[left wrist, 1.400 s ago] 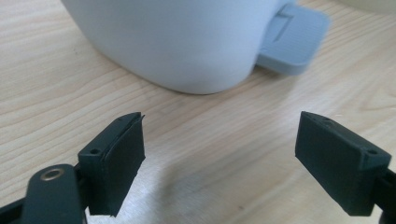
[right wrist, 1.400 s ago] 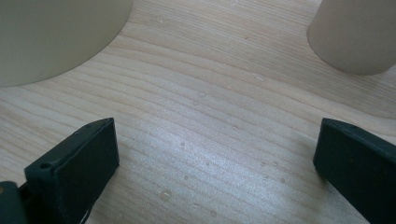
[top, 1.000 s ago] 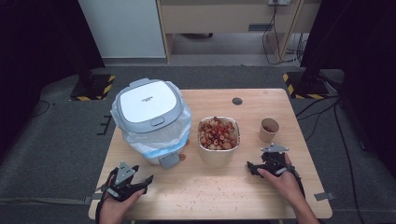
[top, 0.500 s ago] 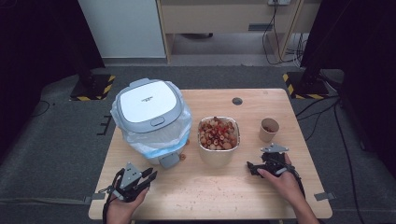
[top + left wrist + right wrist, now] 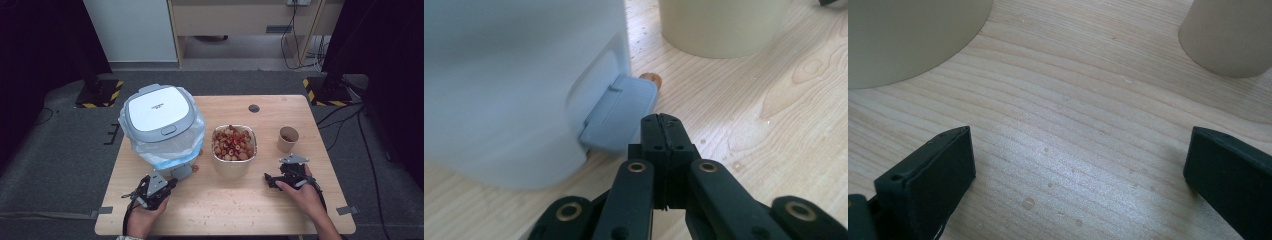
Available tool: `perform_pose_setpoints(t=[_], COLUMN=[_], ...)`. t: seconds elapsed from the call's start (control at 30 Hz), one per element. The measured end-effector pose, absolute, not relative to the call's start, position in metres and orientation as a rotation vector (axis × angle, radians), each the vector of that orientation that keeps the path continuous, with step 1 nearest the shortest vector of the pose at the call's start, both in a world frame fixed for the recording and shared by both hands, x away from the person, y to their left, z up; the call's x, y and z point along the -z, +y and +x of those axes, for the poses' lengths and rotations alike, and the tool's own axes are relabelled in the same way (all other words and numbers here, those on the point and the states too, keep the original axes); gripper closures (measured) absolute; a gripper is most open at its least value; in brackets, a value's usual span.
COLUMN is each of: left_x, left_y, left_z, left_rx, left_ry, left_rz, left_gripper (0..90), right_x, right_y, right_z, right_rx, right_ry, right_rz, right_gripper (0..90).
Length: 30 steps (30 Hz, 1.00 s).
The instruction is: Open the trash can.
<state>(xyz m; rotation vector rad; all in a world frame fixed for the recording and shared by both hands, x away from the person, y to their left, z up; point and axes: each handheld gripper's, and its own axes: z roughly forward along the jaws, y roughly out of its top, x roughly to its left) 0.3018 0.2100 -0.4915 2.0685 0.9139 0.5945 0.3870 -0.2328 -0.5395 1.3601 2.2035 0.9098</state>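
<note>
At the left edge of the wooden table [image 5: 300, 107] stands a white bin [image 5: 161, 125] with a grey-rimmed lid, lined with a clear plastic bag. A grey pedal [image 5: 621, 112] juts from its foot. Just before that pedal sits the left gripper [image 5: 170, 185], held in a hand at the table's near edge. Its jaws have just been closing and now meet flat against each other with nothing between them. In the left gripper view the joined tips lie just beside the pedal's near corner, very close to it; whether they touch it I cannot tell. A small brown nut [image 5: 651, 79] lies on the wood just beyond the pedal, past the tips. Farther to the right of those tips stands a paper bowl [image 5: 234, 150] heaped with red and pale nuts, near the bin but apart from it. Right of the bowl, the right gripper [image 5: 270, 179] rests low over the table in the other hand, its jaws spread wide over bare wood and holding nothing. Beyond its fingers and slightly right stands a small paper cup [image 5: 288, 139]; the bowl's wall rises ahead of its left finger.
</note>
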Motion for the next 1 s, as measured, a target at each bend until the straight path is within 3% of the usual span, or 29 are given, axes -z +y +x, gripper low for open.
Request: perform_pose_setpoints(t=[0.43, 0.47, 0.67, 0.7, 1.0], left_x=[0.506, 0.504, 0.508, 0.505, 0.506], left_y=[0.19, 0.194, 0.19, 0.194, 0.195], left_z=[0.329, 0.334, 0.332, 0.337, 0.341], left_rx=[-0.643, -0.689, -0.641, -0.693, -0.703], left_ry=[0.94, 0.859, 0.939, 0.86, 0.84], left_rz=[2.07, 2.119, 2.059, 2.107, 2.11], left_gripper=[89.7, 89.8, 89.7, 89.7, 89.7], right_x=[0.539, 0.539, 0.54, 0.54, 0.539], right_y=[-0.233, -0.233, -0.233, -0.233, -0.233], right_z=[0.387, 0.387, 0.387, 0.387, 0.387], right_rx=[-0.91, -0.91, -0.909, -0.909, -0.909], right_ry=[2.203, 2.204, 2.204, 2.204, 2.203], right_rz=[1.361, 1.36, 1.357, 1.357, 1.361], right_gripper=[0.6, 0.6, 0.6, 0.6, 0.6])
